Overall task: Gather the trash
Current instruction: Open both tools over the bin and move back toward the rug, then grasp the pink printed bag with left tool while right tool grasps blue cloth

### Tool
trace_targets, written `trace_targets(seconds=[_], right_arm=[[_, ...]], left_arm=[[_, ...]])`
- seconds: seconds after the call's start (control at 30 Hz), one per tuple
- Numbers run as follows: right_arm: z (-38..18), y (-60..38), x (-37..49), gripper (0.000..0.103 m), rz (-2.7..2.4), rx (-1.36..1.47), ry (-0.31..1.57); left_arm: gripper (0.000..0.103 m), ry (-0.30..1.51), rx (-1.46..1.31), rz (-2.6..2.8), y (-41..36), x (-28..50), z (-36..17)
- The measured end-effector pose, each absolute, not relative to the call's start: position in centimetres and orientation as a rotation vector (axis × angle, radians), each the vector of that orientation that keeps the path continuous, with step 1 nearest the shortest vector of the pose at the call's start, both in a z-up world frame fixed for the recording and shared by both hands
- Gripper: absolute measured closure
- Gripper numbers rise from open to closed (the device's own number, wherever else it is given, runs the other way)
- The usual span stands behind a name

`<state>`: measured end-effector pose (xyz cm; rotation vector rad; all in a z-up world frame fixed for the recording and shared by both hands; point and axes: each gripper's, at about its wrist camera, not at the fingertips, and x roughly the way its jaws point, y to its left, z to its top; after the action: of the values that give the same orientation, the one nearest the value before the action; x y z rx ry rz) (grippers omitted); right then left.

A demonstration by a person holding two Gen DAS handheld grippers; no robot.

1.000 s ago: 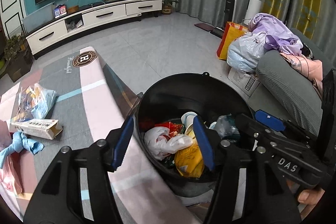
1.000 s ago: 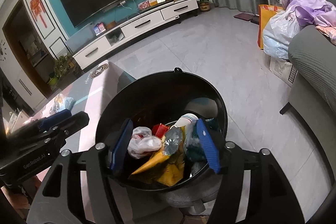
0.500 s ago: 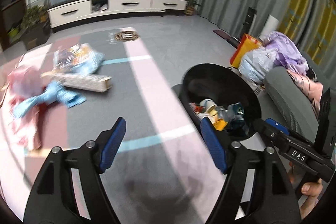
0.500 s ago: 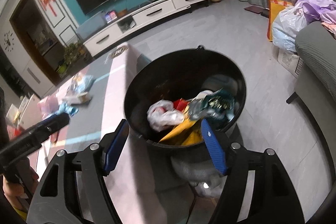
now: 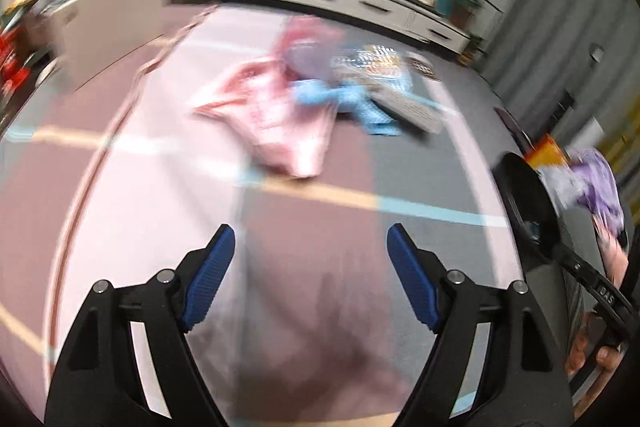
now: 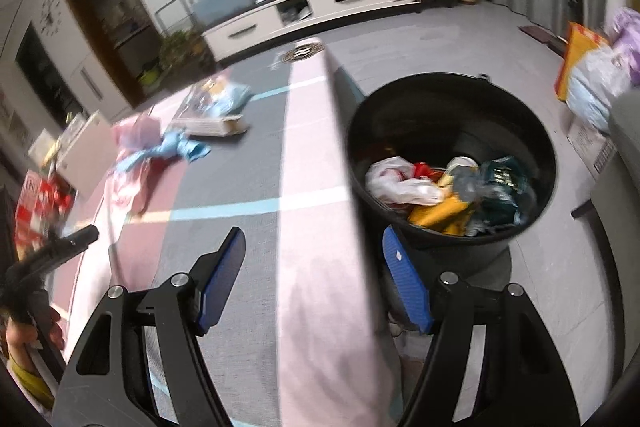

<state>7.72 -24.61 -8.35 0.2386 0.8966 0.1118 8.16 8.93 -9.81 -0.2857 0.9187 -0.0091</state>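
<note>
Between drops: my left gripper [image 5: 310,275] empty, jaws opening wide; right gripper [image 6: 314,281] wide, empty, at table [image 6: 256,267] edge beside bin [image 6: 520,107]. Next: reach pink bag [image 5: 276,123], blue wrapper [image 5: 340,99] mid-table.

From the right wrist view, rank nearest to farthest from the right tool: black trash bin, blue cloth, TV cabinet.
1. Black trash bin: just ahead-right of the right tool, on the floor.
2. Blue cloth: upper left, on the table.
3. TV cabinet: against the far wall.

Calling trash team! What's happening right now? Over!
Left gripper opening, empty; right gripper open, empty. Round black trash bin part full beside table. Crumpled blue cloth, long cardboard box uncollected. Nothing blocking.
</note>
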Motion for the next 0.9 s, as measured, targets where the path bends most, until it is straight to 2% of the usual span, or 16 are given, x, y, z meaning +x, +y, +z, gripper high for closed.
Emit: trace_targets(seconds=[0.3, 0.63, 0.9], right_arm=[[-9.4, -17.7, 10.2, 0.033, 0.243, 0.161, 0.961], [-10.1, -11.5, 15.2, 0.033, 0.36, 0.074, 0.953], [-11.9, -7.3, 21.2, 0.033, 0.437, -0.015, 0.934]], left_arm=[[0.024, 0.961, -0.417, 0.034, 14.4, 6.6, -12.1], [0.024, 0.928, -0.4, -0.02, 13.7, 12.5, -11.4], [0.042, 0.945, -0.405, -0.037, 12.9, 16.8, -12.7]])
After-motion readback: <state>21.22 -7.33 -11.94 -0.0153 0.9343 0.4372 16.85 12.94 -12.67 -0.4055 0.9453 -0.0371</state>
